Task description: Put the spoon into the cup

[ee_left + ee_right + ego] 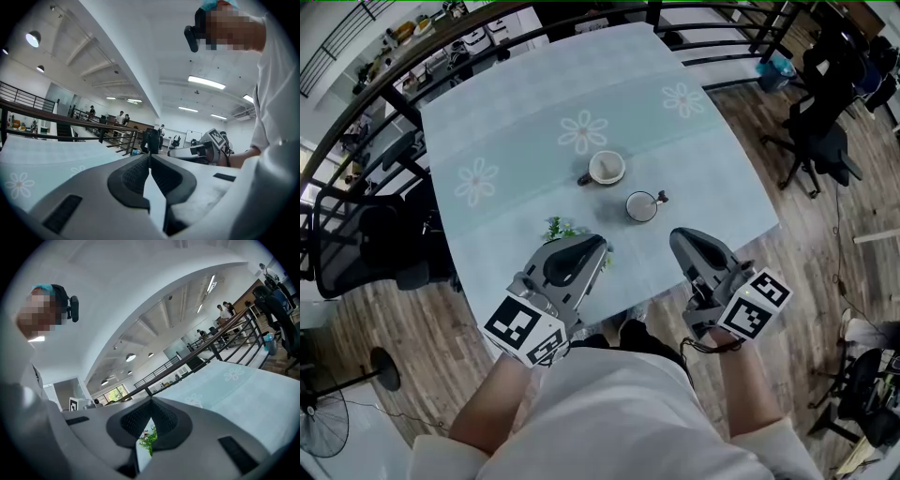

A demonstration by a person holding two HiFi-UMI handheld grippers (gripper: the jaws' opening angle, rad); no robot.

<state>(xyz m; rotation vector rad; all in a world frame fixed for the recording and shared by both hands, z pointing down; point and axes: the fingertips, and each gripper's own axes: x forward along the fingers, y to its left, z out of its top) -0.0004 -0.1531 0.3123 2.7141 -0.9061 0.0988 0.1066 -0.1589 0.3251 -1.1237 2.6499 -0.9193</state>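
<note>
Two white cups stand on the pale blue flowered tablecloth [525, 112]. The farther cup [607, 168] has a handle at its left. The nearer cup [641, 206] holds a spoon [659, 198], whose dark handle end sticks out over the right rim. My left gripper [598, 246] hovers near the table's front edge, below and left of the nearer cup, shut and empty [149, 157]. My right gripper [677, 236] is below and right of that cup, also shut with nothing in it [151, 401].
A small green plant [562, 229] sits on the cloth just beyond the left gripper's tip. It also shows behind the right jaws as the plant [149, 437]. Black railings [356, 122] and office chairs [820, 112] surround the table on a wooden floor.
</note>
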